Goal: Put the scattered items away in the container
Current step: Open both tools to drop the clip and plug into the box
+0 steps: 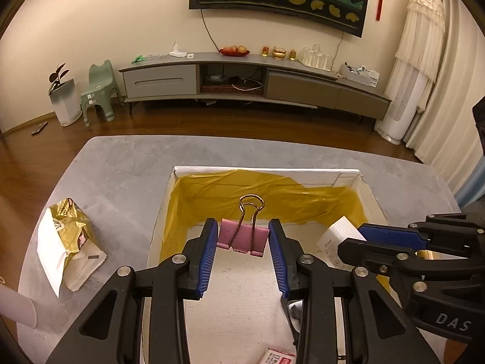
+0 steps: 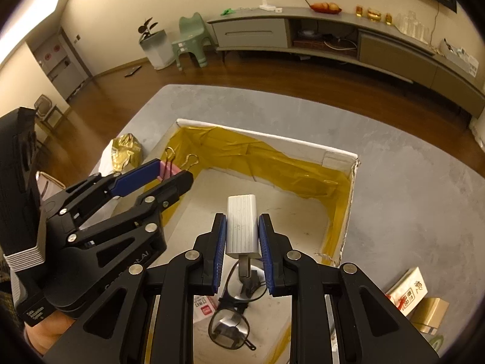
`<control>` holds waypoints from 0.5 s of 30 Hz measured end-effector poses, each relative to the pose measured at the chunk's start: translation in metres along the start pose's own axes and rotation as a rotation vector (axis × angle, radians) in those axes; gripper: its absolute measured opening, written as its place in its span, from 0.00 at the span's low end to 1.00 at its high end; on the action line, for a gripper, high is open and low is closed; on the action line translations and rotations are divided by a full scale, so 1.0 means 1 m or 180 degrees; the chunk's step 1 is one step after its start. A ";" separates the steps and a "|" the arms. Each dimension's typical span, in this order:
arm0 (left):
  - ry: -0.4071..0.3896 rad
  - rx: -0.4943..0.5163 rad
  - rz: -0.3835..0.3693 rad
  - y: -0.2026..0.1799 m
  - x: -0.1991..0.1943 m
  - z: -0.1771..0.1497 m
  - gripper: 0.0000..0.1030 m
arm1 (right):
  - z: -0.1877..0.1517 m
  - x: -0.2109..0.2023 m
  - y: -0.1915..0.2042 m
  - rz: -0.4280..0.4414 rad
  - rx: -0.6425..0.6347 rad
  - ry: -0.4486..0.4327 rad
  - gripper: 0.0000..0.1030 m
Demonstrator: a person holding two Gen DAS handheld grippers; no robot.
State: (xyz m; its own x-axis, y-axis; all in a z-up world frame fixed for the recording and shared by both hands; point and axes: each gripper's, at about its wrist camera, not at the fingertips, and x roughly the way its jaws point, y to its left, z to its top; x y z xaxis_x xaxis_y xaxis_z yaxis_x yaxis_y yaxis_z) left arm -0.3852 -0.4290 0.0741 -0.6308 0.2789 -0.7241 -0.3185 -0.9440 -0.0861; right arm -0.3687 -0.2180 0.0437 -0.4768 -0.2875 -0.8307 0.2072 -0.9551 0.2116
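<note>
My left gripper [image 1: 243, 239] is shut on a pink binder clip [image 1: 242, 236] with gold wire handles, held above the open white box [image 1: 266, 170] lined with yellow film. From the right wrist camera, that left gripper [image 2: 174, 174] hangs over the box's left wall. My right gripper [image 2: 242, 233] is shut on a white ribbed charger block [image 2: 242, 224], prongs toward the camera, over the box [image 2: 339, 151] interior. Black-framed glasses [image 2: 230, 318] and a small red-and-white packet [image 2: 206, 306] lie on the box floor below.
The box sits on a grey table [image 1: 121, 163]. A gold-and-white packet [image 1: 69, 242] lies left of the box. A white-and-red carton [image 2: 409, 291] and a tan box [image 2: 430, 312] lie on the right. A white tube end [image 1: 18, 309] shows at the left edge.
</note>
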 end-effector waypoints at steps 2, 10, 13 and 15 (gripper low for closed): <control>0.0014 -0.0004 0.0032 0.001 0.003 0.001 0.35 | 0.002 0.005 -0.001 -0.0008 -0.0003 0.0020 0.23; 0.0018 -0.0164 0.0252 0.012 0.012 0.001 0.51 | 0.006 0.019 -0.004 -0.0095 -0.0085 0.0016 0.26; -0.0032 -0.0267 0.0233 0.017 0.010 0.001 0.66 | 0.001 0.015 -0.012 -0.0078 -0.0023 -0.0045 0.31; -0.0069 -0.0360 0.0151 0.021 0.004 0.001 0.66 | -0.005 0.005 -0.014 -0.0064 -0.0009 -0.0116 0.31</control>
State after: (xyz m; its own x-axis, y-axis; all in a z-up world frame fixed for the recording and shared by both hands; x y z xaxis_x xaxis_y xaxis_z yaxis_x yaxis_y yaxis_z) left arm -0.3949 -0.4474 0.0704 -0.6588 0.2359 -0.7144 -0.2069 -0.9698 -0.1294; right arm -0.3695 -0.2056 0.0338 -0.5117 -0.2707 -0.8154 0.1996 -0.9606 0.1936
